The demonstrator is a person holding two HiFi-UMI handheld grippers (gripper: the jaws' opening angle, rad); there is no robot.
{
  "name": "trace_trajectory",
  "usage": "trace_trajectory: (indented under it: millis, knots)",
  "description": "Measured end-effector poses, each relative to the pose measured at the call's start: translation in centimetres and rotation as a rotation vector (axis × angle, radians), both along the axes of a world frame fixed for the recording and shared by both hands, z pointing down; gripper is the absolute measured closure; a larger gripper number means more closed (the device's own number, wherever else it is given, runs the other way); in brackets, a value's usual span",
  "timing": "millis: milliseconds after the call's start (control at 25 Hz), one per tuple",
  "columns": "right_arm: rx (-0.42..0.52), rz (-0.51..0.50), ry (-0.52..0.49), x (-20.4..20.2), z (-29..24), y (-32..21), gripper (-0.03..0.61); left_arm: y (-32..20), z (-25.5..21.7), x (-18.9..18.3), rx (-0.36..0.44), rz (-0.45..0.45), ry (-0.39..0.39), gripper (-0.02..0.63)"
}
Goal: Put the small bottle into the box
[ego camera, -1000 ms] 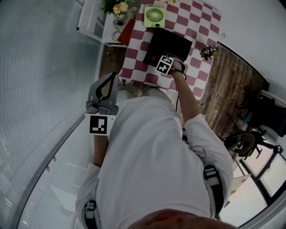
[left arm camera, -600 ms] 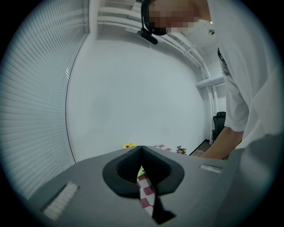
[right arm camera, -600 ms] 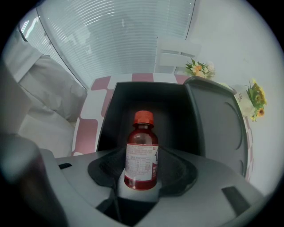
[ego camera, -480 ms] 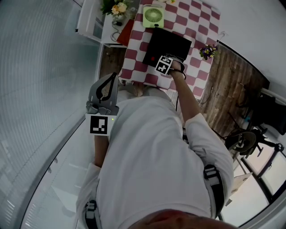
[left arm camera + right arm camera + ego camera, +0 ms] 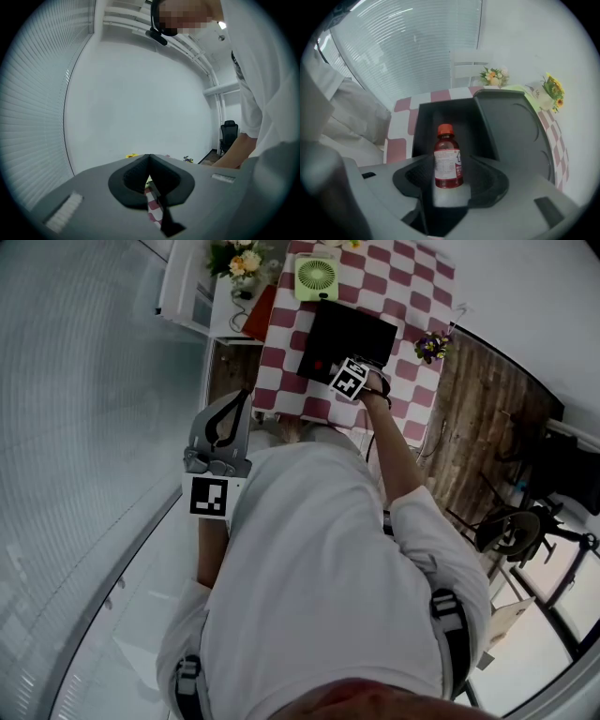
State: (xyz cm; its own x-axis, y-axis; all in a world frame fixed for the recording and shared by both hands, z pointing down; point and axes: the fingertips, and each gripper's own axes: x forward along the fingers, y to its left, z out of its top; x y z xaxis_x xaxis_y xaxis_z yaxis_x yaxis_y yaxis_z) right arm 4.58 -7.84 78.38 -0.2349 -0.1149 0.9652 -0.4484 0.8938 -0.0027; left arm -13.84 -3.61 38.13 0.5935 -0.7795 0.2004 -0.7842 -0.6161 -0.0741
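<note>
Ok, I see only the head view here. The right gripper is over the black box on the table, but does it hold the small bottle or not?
Observer: Yes. In the right gripper view, the right gripper is shut on the small bottle, which stands upright between the jaws.
Operator: Is the box open behind it?
Observer: Yes, the box is open, with its lid swung to the right side of that view.
Operator: And the left gripper?
Observer: The left gripper is shut and holds nothing. It points toward a white wall.
</note>
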Motion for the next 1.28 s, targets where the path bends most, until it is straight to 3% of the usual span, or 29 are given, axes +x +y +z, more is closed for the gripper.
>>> trace_trajectory:
  millis: [320,600,920,1280]
  knots:
    - [-0.027,0.198,-0.144,1.0,-2.9,0.8,0.367,-0.6,-0.4,1.8,0.03,0.089,-0.002,0.614]
    - [-0.003,0.448,-0.436,0.7,-7.5,0.9,0.403,-1.1,-0.1,4.2,0.026,0.178,0.0,0.614]
    - [0.166,0.662,-0.768,1.1,-15.1,1.0,0.497,-1.3,0.1,8.0,0.033,0.282,0.02,0.614]
    - [0.36,0.679,-0.964,3.2,-24.3,2.8,0.575,-0.6,0.2,12.7,0.023,0.345,0.02,0.614]
